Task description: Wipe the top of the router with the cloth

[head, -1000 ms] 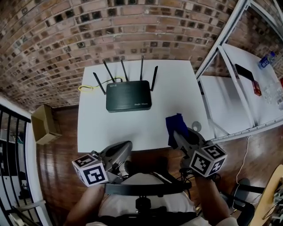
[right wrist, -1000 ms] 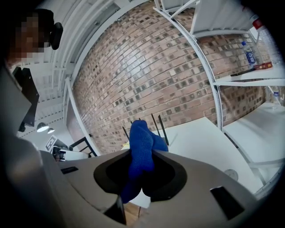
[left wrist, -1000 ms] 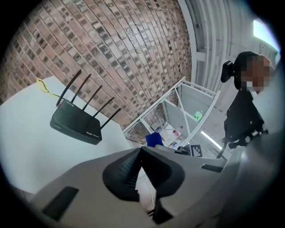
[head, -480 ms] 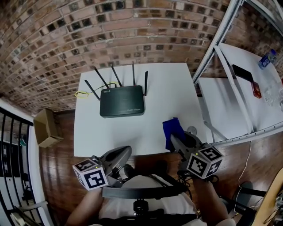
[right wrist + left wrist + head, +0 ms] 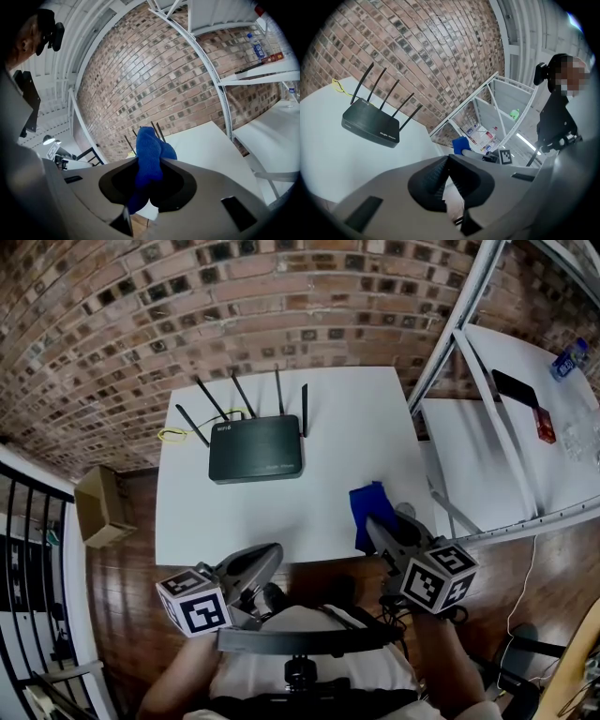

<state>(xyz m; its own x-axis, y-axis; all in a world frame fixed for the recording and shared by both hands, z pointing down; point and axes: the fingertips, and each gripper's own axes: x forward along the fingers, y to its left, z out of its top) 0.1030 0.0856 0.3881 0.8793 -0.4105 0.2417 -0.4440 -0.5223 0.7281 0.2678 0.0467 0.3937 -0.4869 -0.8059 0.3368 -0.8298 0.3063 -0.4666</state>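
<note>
Head view, router: black router [image 5: 255,447] lies flat on the far-left part of the white table [image 5: 356,418], antennas [image 5: 278,390] up along its back edge. Top is bare, nothing touches it.
Head view, cloth: blue cloth [image 5: 368,507] sits bunched in the right gripper [image 5: 375,526] over the near-right table edge, well apart from the router.
Head view, left gripper: left gripper [image 5: 273,550] hangs just off the near table edge, by the person's body.
Head view, room: open tabletop between cloth and router. Metal shelf frame [image 5: 450,343] close on the right, yellow cable [image 5: 173,434] by the router's back-left corner.
Left gripper view, tool: jaws pressed together, nothing between them. Router ahead and to the left.
Right gripper view, tool: jaws clamped on the cloth, a folded wad sticking out past the tips.
Handling, judged: cloth soft, light and floppy, so wipe with the free wad. Router likely light, stiff, smooth plastic and may slide. Steady it by a side edge, not by the thin antennas.
</note>
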